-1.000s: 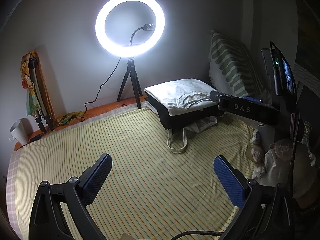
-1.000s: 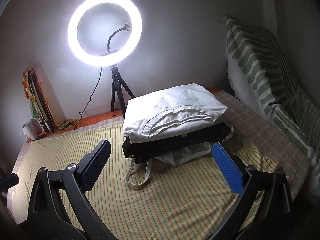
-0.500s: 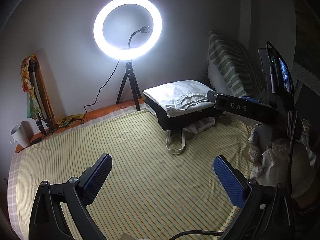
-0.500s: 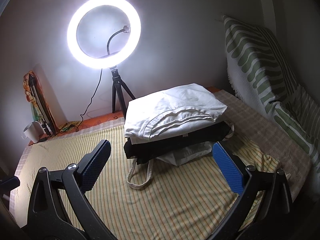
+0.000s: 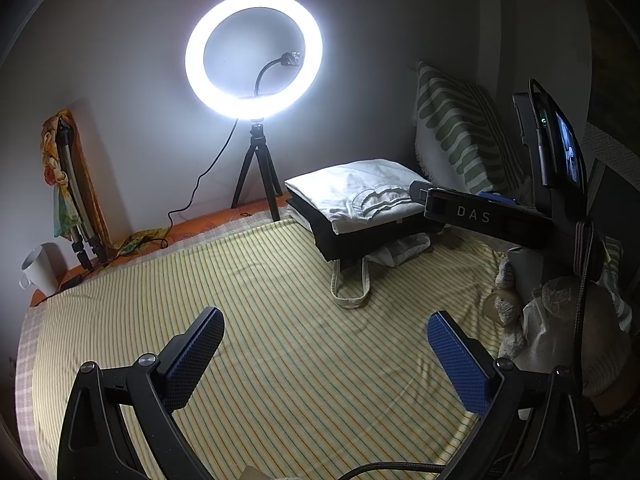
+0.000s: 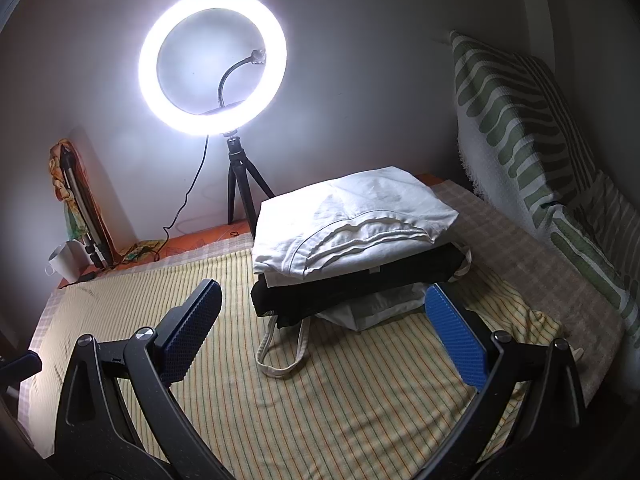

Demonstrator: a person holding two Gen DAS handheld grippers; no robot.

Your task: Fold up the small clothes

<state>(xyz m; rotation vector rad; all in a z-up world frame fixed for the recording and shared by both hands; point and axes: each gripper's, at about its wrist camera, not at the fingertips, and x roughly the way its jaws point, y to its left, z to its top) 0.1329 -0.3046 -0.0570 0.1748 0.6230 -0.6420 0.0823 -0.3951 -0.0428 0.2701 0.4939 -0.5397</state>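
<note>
A stack of folded clothes sits at the far side of the striped bed sheet (image 5: 280, 320): a white garment (image 6: 352, 224) on top, a black garment (image 6: 352, 288) under it, and a pale cloth bag (image 6: 376, 308) with looped handles at the bottom. The same white garment (image 5: 352, 196) shows in the left wrist view. My left gripper (image 5: 324, 344) hovers open over bare sheet, well short of the stack. My right gripper (image 6: 324, 320) is open too, just in front of the stack, holding nothing. The right gripper's body (image 5: 480, 216) crosses the left wrist view at right.
A lit ring light (image 6: 212, 64) on a small tripod stands against the back wall. A green-striped pillow (image 6: 520, 120) leans at right. A white mug (image 5: 38, 268) and a folded tripod (image 5: 76, 200) sit at far left. A gloved hand (image 5: 568, 320) holds the right gripper.
Both views shifted slightly; the left gripper has drawn back a little from the stack, and the right gripper has edged slightly. Both stay open and the clothes have not moved.
</note>
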